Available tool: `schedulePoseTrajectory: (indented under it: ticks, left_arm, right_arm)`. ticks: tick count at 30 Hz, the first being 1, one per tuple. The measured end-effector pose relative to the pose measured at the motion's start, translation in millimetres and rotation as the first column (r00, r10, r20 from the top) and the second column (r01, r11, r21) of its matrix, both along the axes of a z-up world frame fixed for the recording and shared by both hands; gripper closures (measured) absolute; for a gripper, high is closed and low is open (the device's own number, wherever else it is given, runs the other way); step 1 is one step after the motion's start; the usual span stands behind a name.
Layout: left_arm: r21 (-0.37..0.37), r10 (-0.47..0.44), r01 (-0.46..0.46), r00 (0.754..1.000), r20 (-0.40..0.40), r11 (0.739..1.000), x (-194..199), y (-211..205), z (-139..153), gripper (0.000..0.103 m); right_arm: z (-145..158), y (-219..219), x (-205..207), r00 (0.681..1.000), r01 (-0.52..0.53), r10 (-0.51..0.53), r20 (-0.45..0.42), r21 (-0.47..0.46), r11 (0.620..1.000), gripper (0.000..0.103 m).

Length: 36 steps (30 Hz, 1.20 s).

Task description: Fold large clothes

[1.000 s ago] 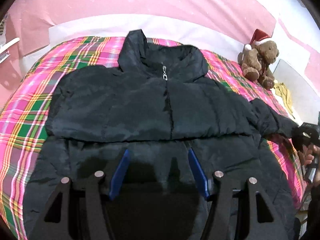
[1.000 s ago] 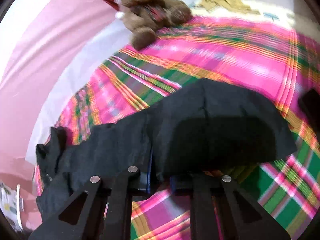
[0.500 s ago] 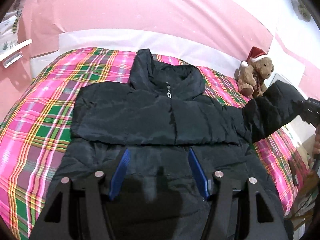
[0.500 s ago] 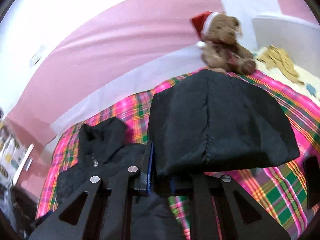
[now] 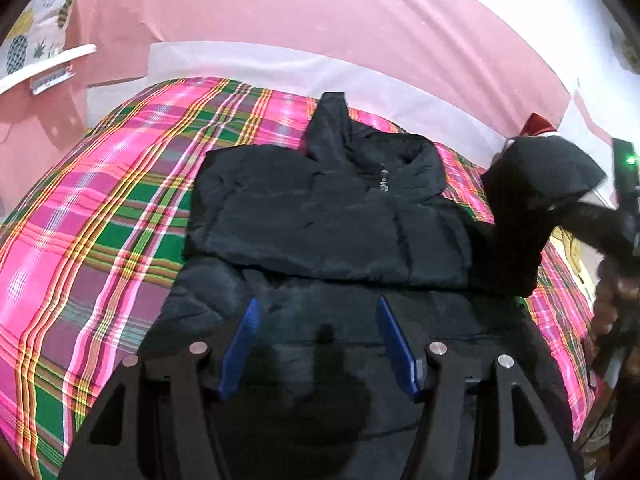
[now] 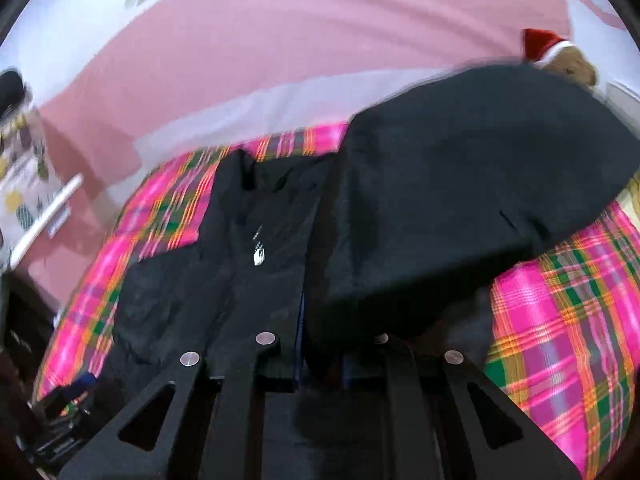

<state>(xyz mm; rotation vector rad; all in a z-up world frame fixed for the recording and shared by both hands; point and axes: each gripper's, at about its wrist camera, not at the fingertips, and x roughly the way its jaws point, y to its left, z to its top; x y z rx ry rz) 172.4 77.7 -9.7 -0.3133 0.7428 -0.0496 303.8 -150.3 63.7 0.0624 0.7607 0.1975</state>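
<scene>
We see no containers here, only a bed [image 5: 100,208] under a pink plaid cover, and on it the black jacket [image 5: 320,216] lies spread flat, zipped front up, collar toward the far wall. Its hem reaches back under our left gripper [image 5: 318,340], whose blue-padded fingers [image 5: 244,340] stand spread wide with nothing between them, hovering just above the lower body of the jacket.

Beyond and to the left of those fingers a broad stretch of plaid cover lies bare to the rounded edge of the bed; ahead, a white band runs between the cover and the pink wall [image 5: 320,12]. To the right of the jacket only a narrow strip of cover shows before the bed's edge.

Our right gripper [image 6: 320,360] has its fingers pressed together, pinching the cuff end of the jacket's sleeve [image 6: 460,208], which is lifted off the bed and billows just ahead of them. In the left wrist view that raised sleeve [image 5: 536,176] hangs to the right of the collar. A teddy bear [image 6: 568,64] in a red hat peeks out beyond the sleeve.
</scene>
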Motion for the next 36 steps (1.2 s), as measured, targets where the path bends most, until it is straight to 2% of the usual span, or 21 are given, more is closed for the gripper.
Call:
schedulePoseTrajectory:
  ticks: [3,7,9,11,16,18,20,23,27,30,34,36]
  left_arm:
    - [-0.014,0.018,-0.018,1.000,-0.009,1.000,-0.5,10.8,-8.9,0.040]
    - [-0.032,0.031,-0.032,0.999,-0.027,0.999,1.0,21.6,-20.0,0.040]
    - [-0.040,0.035,-0.036,0.999,-0.032,0.999,1.6,24.7,-23.2,0.040]
    - [-0.045,0.036,-0.037,0.999,-0.031,0.998,1.7,26.5,-23.8,0.040]
    - [-0.058,0.031,-0.032,0.999,-0.013,0.998,0.0,26.8,-14.4,0.040]
    - [-0.060,0.025,-0.025,1.000,-0.003,0.998,-0.3,24.9,-6.4,0.040]
    - [-0.048,0.015,-0.015,1.000,0.012,0.999,1.3,21.9,3.5,0.040]
    - [-0.029,-0.009,0.010,0.999,0.036,1.000,8.5,14.2,19.6,0.040]
    - [0.005,-0.052,0.052,0.997,0.060,0.999,30.6,-4.3,34.5,0.039]
    - [0.013,-0.105,0.105,0.992,0.068,0.994,55.1,-26.4,37.0,0.039]
    - [0.037,-0.180,0.179,0.983,0.040,0.983,92.2,-60.8,22.9,0.039]
    - [0.085,-0.196,0.194,0.980,0.015,0.977,110.5,-73.8,10.0,0.045]
  right_arm:
    - [-27.5,32.4,11.0,0.997,-0.052,0.051,-0.056,-0.027,0.998,0.086]
    - [-64.7,64.7,19.4,0.985,-0.126,0.121,-0.120,-0.035,0.991,0.074]
    - [-75.4,73.3,20.4,0.980,-0.152,0.145,-0.135,-0.040,0.988,0.062]
    - [-84.0,81.4,20.2,0.976,-0.174,0.165,-0.139,-0.058,0.983,0.058]
    - [-80.7,87.5,10.7,0.973,-0.203,0.192,-0.129,-0.076,0.976,0.051]
    - [-73.7,88.8,6.5,0.967,-0.230,0.223,-0.125,-0.049,0.972,0.048]
    - [-64.0,89.0,-1.6,0.956,-0.277,0.273,-0.107,-0.019,0.961,0.039]
    - [-52.7,79.2,-10.4,0.940,-0.327,0.331,-0.081,0.063,0.943,0.039]
    - [-39.6,36.1,-12.8,0.968,-0.247,0.249,-0.015,0.077,0.966,0.039]
    - [-40.5,-4.9,-3.4,0.991,-0.130,0.132,-0.025,0.073,0.989,0.039]
    - [-51.7,-60.2,8.8,0.999,0.024,-0.022,-0.038,0.060,0.998,0.040]
    - [-58.2,-74.6,15.3,0.997,0.060,-0.057,-0.045,0.056,0.997,0.046]
